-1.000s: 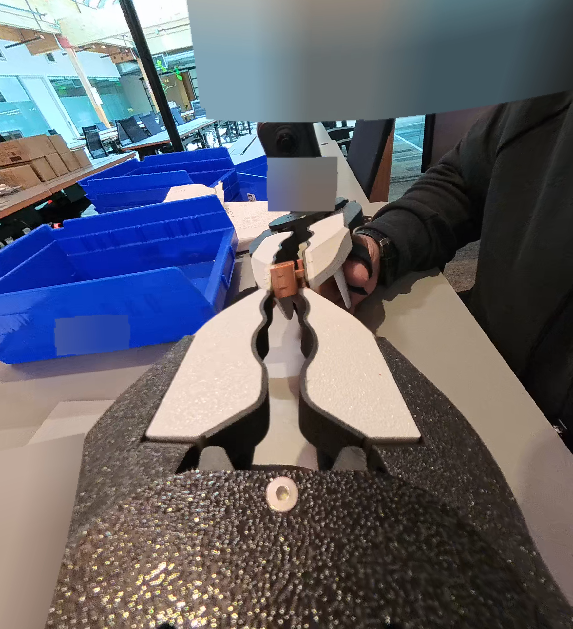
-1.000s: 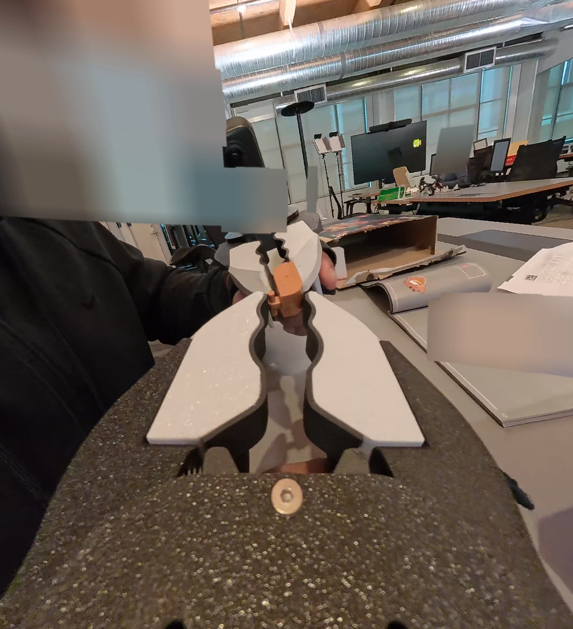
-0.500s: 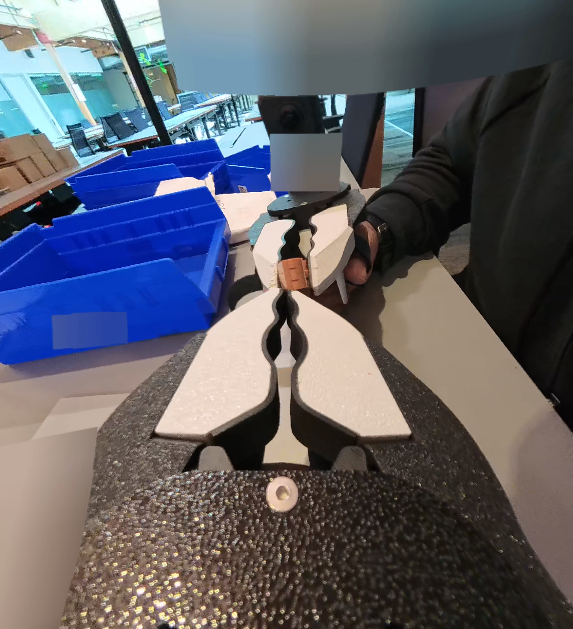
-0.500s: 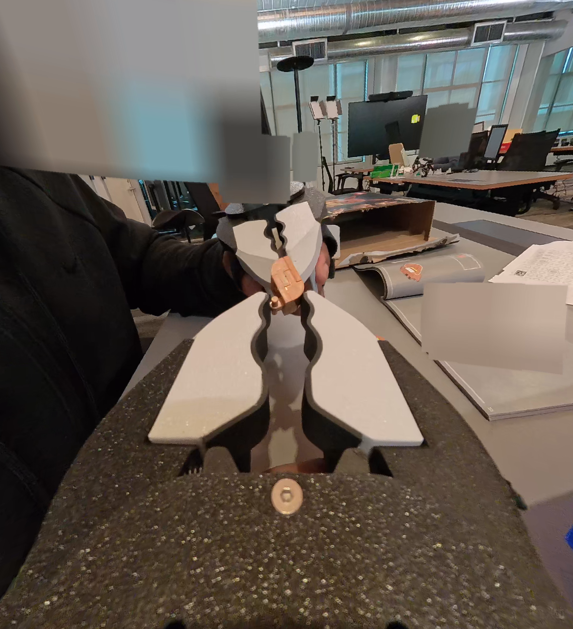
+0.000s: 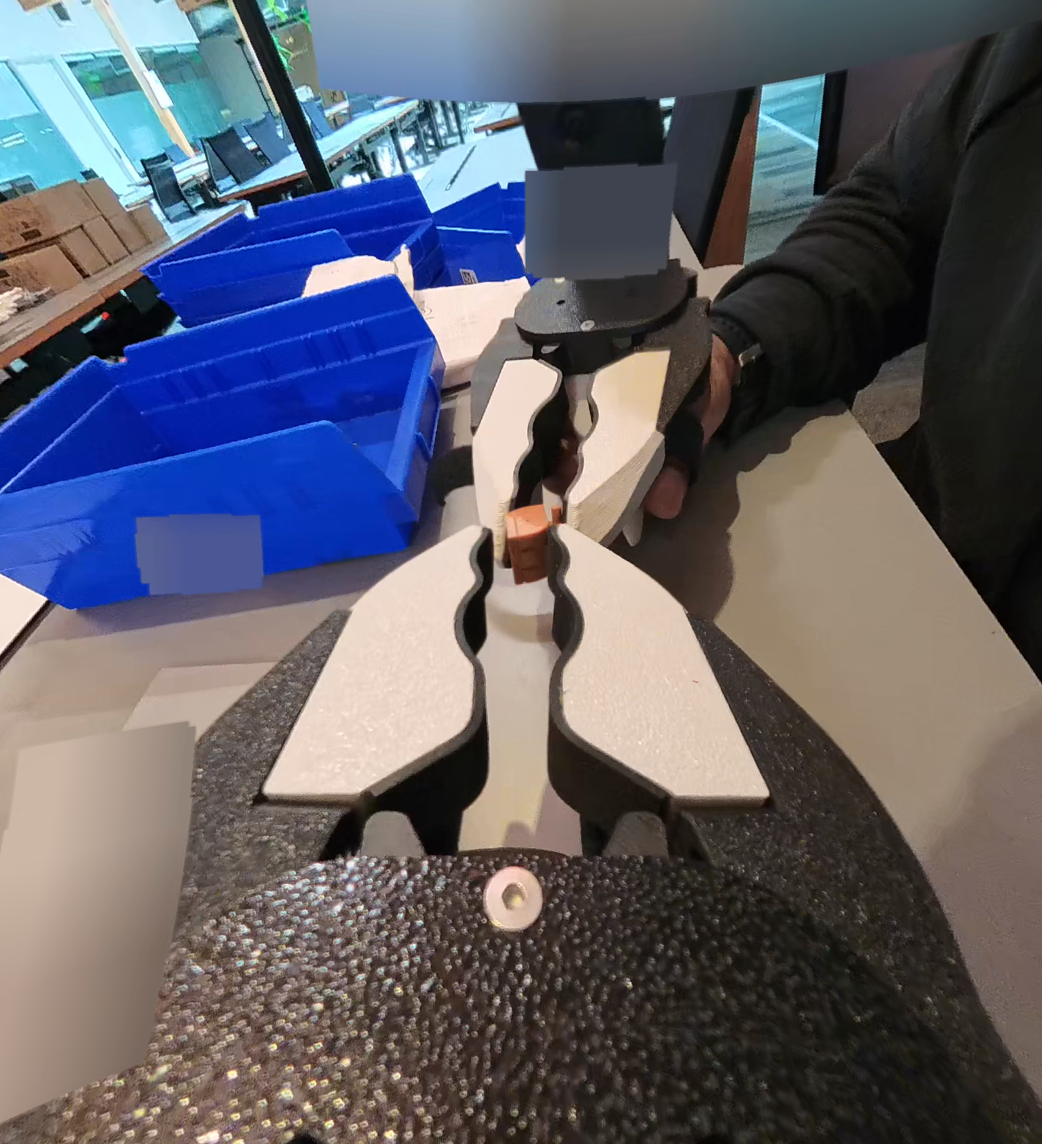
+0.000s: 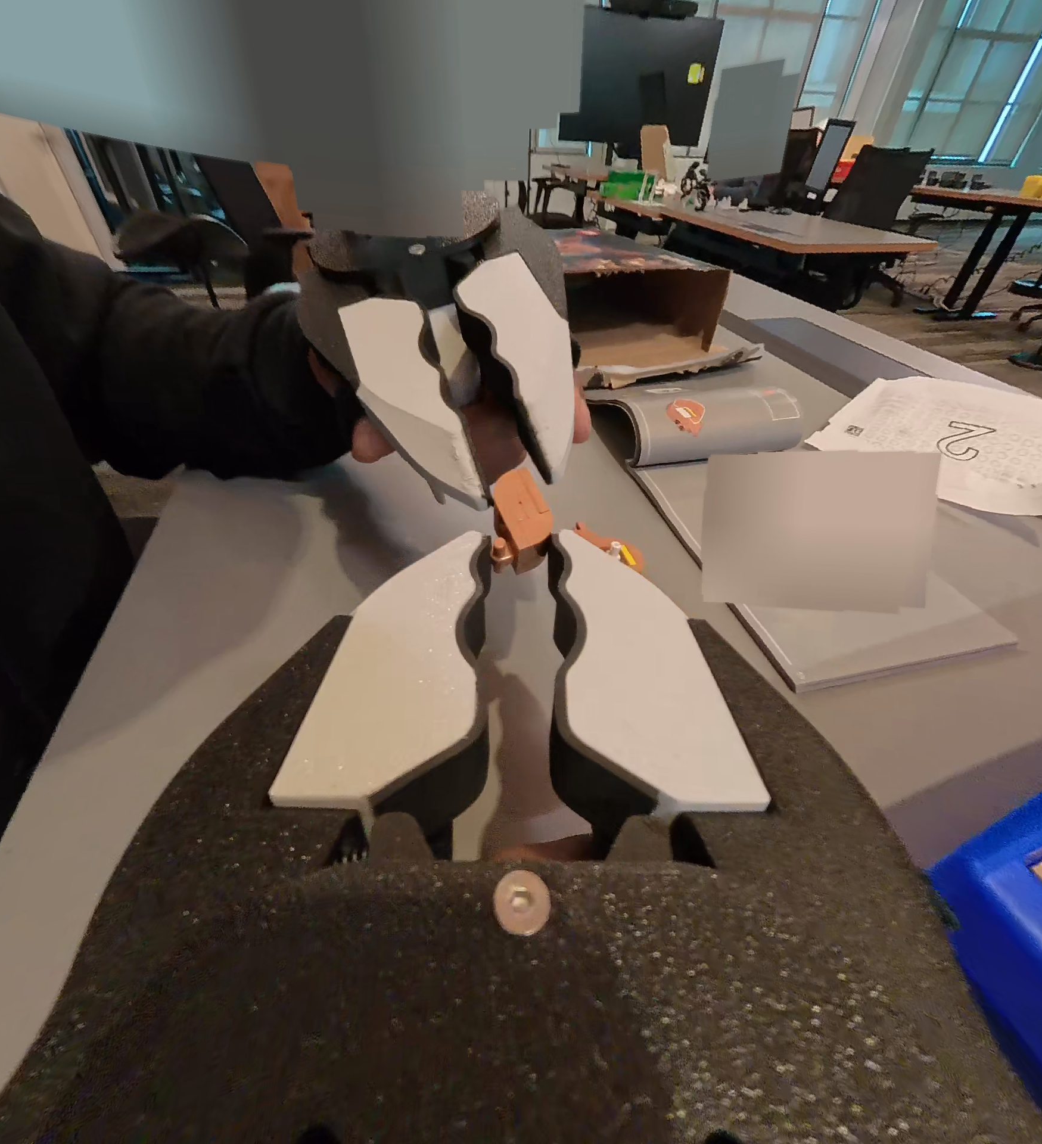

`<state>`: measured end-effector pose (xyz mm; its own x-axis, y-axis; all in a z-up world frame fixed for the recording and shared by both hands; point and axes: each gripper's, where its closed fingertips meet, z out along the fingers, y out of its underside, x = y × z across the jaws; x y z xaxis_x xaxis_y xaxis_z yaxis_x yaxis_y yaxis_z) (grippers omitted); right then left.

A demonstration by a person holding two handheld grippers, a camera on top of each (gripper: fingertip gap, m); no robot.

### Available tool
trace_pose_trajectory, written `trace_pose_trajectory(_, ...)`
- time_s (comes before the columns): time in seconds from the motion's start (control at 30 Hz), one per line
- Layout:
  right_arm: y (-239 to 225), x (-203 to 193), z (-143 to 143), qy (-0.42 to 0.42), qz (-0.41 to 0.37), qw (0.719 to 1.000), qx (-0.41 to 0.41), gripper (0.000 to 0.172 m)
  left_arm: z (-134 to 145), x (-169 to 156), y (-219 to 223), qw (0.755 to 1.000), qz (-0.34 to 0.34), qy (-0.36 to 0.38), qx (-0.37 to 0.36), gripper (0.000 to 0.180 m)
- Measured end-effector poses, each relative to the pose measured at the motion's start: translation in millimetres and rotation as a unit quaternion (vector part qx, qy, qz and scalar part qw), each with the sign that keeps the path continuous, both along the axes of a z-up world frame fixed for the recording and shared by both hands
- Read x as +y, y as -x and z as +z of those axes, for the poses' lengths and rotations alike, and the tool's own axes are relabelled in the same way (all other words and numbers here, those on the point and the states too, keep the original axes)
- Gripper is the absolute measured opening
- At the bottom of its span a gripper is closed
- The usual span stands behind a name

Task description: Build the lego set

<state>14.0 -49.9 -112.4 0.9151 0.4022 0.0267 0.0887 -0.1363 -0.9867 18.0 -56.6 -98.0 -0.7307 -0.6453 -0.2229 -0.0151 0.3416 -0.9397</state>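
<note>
Two pairs of jaws meet on one small brown piece (image 6: 524,514): your right gripper (image 6: 521,548) pinches the end nearest it, and your left gripper (image 5: 521,545) stands narrow about the other end, pressing or not I cannot tell, so hold both wrists in line above the bench (image 6: 227,588).

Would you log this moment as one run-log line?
left tool: grips brown piece | right tool: grips same piece | tip to tip over grey table

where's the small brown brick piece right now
The brown brick piece is in the air over the grey table, between the tips of both grippers, in the middle of each wrist view, with the blue bin to its left.
</note>
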Motion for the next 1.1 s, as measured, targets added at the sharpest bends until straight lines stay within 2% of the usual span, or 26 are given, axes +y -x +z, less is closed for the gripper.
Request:
trace_pose_trajectory(0.4, 5, 3, -4, 0.007, -0.005, 0.999, -0.039, 0.017, -7, 0, 6, 0.999, -0.008, 0.028, 0.027, 0.012)
trace_pose_trajectory(0.53, 4, 7, 3, -0.017, -0.018, 0.998, -0.058, 0.018, -1, 4, 6, 0.996, 0.003, 0.084, 0.043, 0.012)
trace_pose_trajectory(0.57, 2, 8, 5, -0.028, -0.027, 0.997, -0.074, 0.024, 1, 8, 5, 0.993, 0.014, 0.106, 0.054, 0.012)
trace_pose_trajectory(0.67, -4, 8, 8, -0.061, -0.049, 0.987, -0.142, 0.035, 4, 28, 1, 0.967, 0.062, 0.217, 0.12, 0.012)
trace_pose_trajectory(0.77, -5, 12, 5, -0.074, -0.058, 0.973, -0.21, 0.038, -2, 43, 5, 0.92, 0.085, 0.331, 0.194, 0.012)
trace_pose_trajectory(0.83, -1, 15, 2, -0.076, -0.052, 0.965, -0.246, 0.038, -7, 44, 10, 0.893, 0.083, 0.377, 0.231, 0.011)
trace_pose_trajectory(0.93, 10, 20, -3, -0.077, -0.035, 0.954, -0.289, 0.038, -14, 40, 18, 0.87, 0.078, 0.408, 0.266, 0.012)
trace_pose_trajectory(1.1, 27, 25, -8, -0.076, -0.011, 0.947, -0.313, 0.026, -17, 35, 29, 0.861, 0.073, 0.414, 0.285, 0.011)
